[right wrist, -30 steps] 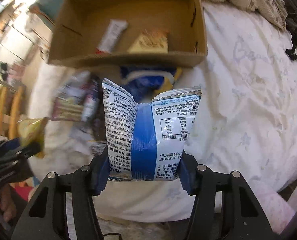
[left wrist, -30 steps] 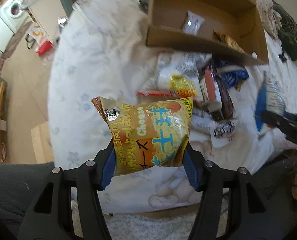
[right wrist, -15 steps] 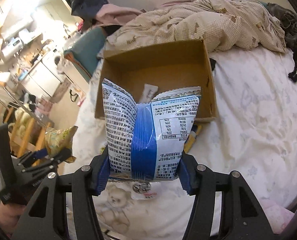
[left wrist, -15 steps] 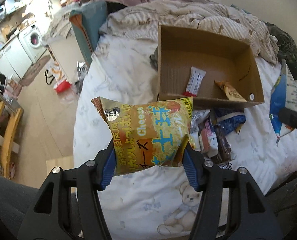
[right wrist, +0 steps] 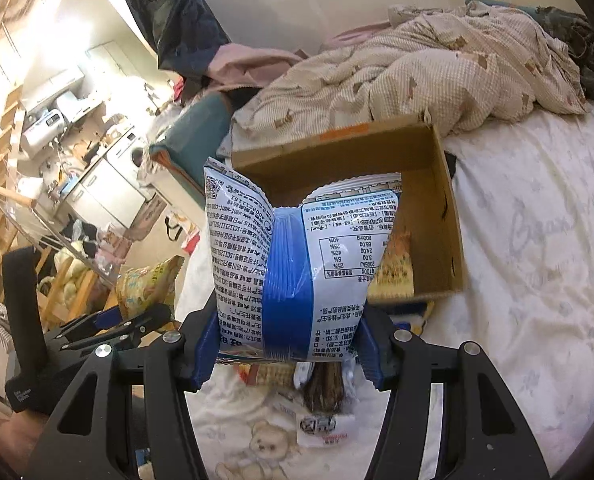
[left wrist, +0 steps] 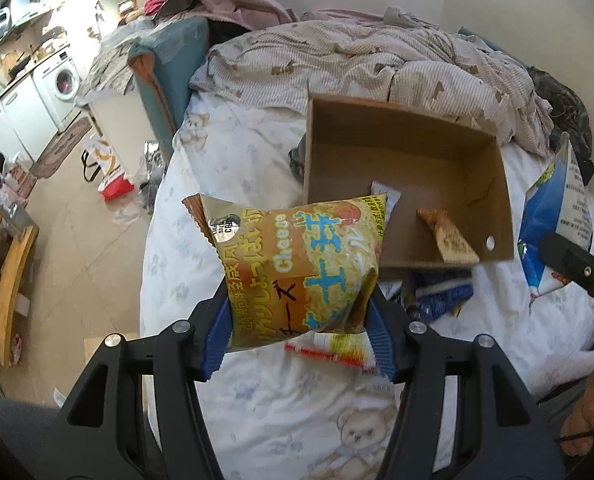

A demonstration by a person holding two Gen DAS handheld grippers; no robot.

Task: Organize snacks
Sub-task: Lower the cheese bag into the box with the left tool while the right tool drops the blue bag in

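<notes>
My left gripper [left wrist: 299, 330] is shut on a yellow cheese snack bag [left wrist: 297, 268], held in the air above the bed. My right gripper [right wrist: 287, 346] is shut on a blue-and-white snack bag [right wrist: 293, 264], its printed back facing the camera. An open cardboard box [left wrist: 493, 216] lies on the bed beyond both; inside it are a white wrapped bar [left wrist: 391, 200] and an orange packet [left wrist: 449, 240]. The blue bag [left wrist: 557, 216] shows at the right of the left wrist view, and the yellow bag [right wrist: 151, 286] at the left of the right wrist view.
Loose snack packets [left wrist: 437, 300] lie on the white bear-print sheet [left wrist: 281, 396] just before the box, others under my right gripper [right wrist: 323, 396]. A crumpled beige blanket [right wrist: 437, 68] is heaped behind the box. The bed's left edge drops to a cluttered floor [left wrist: 77, 240].
Both grippers have risen and tilted upward with their bags. The view went from looking down on the snack pile to facing the box, the blanket and the room beyond.
</notes>
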